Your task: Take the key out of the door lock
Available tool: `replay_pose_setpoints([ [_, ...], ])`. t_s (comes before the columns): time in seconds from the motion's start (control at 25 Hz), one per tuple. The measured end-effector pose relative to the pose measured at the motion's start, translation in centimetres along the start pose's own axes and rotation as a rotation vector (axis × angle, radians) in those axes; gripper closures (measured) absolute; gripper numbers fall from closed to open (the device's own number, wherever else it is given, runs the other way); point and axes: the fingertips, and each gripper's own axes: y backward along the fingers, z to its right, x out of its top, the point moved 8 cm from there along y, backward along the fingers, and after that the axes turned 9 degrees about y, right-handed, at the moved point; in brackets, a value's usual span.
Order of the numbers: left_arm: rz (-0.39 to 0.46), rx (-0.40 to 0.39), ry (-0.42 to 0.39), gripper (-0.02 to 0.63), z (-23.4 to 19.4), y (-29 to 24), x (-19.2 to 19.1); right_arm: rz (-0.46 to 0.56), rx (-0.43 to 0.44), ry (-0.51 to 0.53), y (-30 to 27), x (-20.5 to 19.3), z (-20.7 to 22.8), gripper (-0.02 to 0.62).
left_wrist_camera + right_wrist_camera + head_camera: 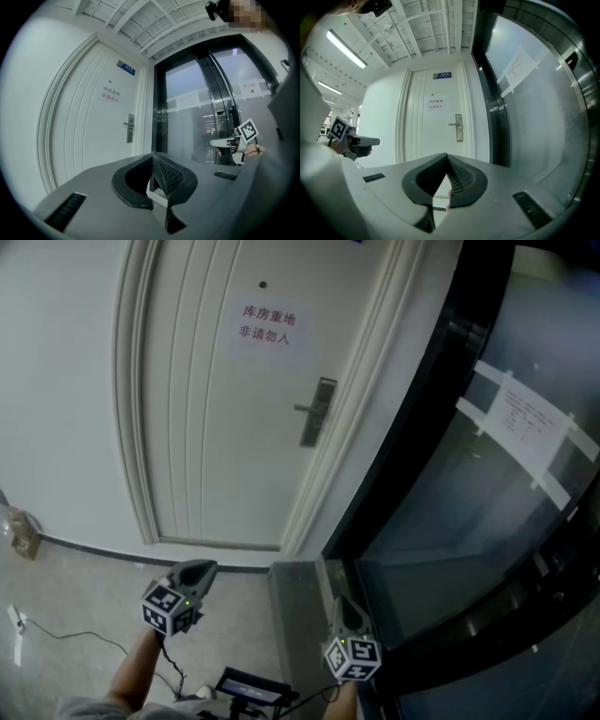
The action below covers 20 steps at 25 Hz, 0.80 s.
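Note:
A white panelled door (216,399) stands ahead with a metal lock plate and lever handle (317,412) on its right side; the same lock plate (458,127) shows in the right gripper view and the lock plate (130,128) in the left gripper view. The key is too small to make out. My left gripper (197,570) is low at the bottom, far from the door, its jaws closed together and empty. My right gripper (345,607) hangs beside it at the bottom right, jaws shut with nothing between them.
A paper notice (267,324) is stuck on the door. To the right runs a dark-framed glass wall (487,521) with a taped sheet (525,423). A cable (84,638) lies on the floor, and a small box (23,532) sits by the left wall.

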Motion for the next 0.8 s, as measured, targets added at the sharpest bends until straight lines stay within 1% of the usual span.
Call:
replay_pose_setpoints([
  [0.52,0.0,0.015,-0.006,0.598,2.6,-1.1,-1.0,-0.005,0.034,0.017,0.1,-1.1,2.6,0.584],
  [0.8,0.007,0.033,-0.01,0.598,2.4,-3.2,-1.0,-0.006,0.054,0.02,-1.7,-1.4,3.8,0.583],
])
